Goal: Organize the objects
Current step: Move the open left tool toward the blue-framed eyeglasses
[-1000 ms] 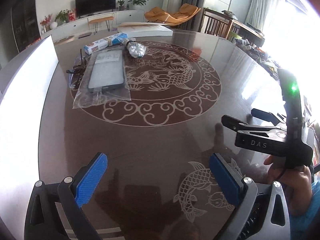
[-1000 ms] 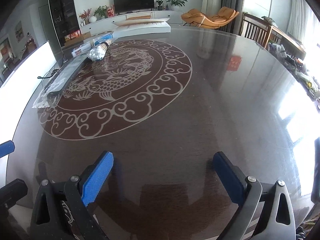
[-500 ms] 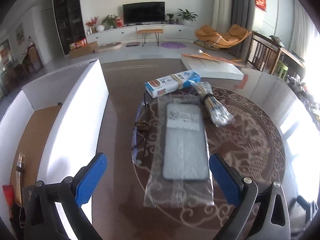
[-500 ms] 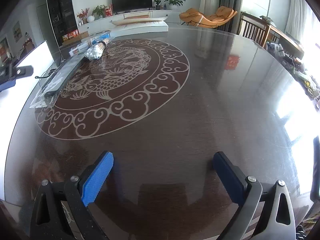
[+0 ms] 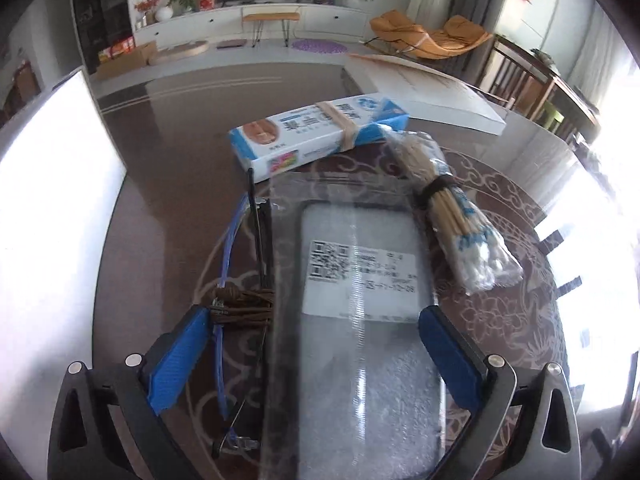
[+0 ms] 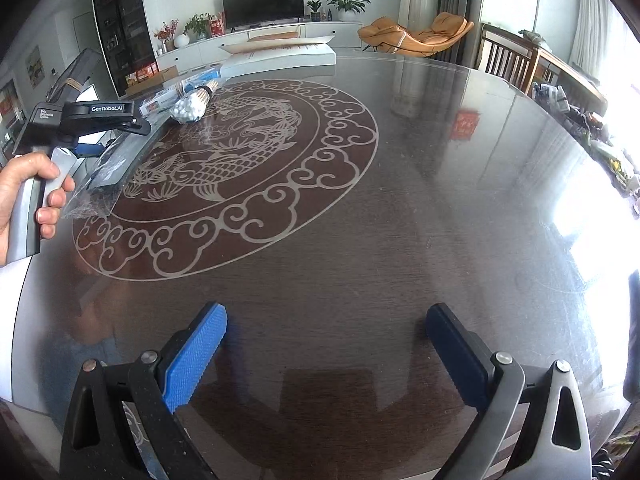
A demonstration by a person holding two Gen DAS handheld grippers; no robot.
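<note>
A flat grey item in a clear plastic bag (image 5: pixel 360 320) lies on the dark round table (image 6: pixel 400 220). My left gripper (image 5: pixel 316 344) is open and straddles the bag just above it. Glasses with a blue cord and brown string (image 5: pixel 244 308) lie along the bag's left side. A blue-and-white box (image 5: pixel 316 132) and a bag of cotton swabs (image 5: pixel 456 220) lie beyond. My right gripper (image 6: pixel 326 344) is open and empty over bare table. In the right wrist view the left gripper (image 6: pixel 80 120) shows at far left above the bag (image 6: pixel 116 160), with the swabs (image 6: pixel 192 106) behind.
A white box wall (image 5: pixel 48 208) stands along the table's left edge. A flat white carton (image 5: pixel 424 92) lies at the far side of the table, also in the right wrist view (image 6: pixel 280 54). Chairs and a side table (image 6: pixel 520 64) stand at the right.
My left gripper swung left from the table's front and came down over the bagged grey item, which now sits between its open fingers. My right gripper stayed almost still.
</note>
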